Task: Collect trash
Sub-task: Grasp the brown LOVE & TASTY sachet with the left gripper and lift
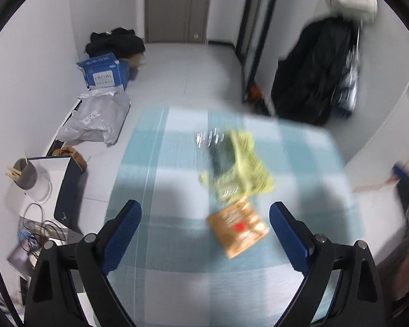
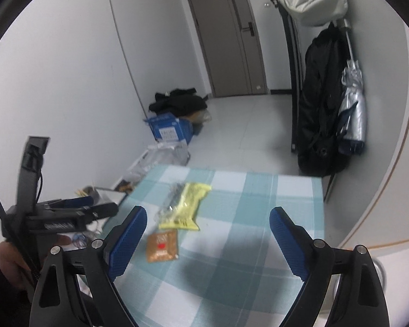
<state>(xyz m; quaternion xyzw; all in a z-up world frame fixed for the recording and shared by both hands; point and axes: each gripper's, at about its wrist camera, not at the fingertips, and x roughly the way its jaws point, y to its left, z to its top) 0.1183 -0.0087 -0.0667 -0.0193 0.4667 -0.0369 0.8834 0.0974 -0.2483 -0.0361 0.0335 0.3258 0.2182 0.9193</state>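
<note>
On the blue-and-white checked tablecloth point(image 1: 177, 259) lie a crumpled yellow wrapper point(image 1: 242, 163), a clear plastic wrapper point(image 1: 208, 137) beside it, and a brown snack packet point(image 1: 237, 229) nearest me. My left gripper point(image 1: 204, 208) hovers open over the cloth, with the brown packet just inside its right finger and untouched. The left wrist view is blurred. In the right wrist view the yellow wrapper point(image 2: 188, 204) and the brown packet point(image 2: 162, 246) lie left of centre. My right gripper point(image 2: 207, 212) is open and empty above the cloth point(image 2: 245, 245). The left gripper point(image 2: 103, 203), held by a hand point(image 2: 11, 256), shows at the left.
Along the left wall on the floor stand a blue box point(image 1: 103, 73), a grey mailer bag point(image 1: 95, 120), black clothes point(image 1: 114, 42) and a cup of sticks point(image 1: 27, 174). A black bag point(image 2: 321, 103) and a silver umbrella point(image 2: 353, 109) hang at the right. A door point(image 2: 231, 35) is at the back.
</note>
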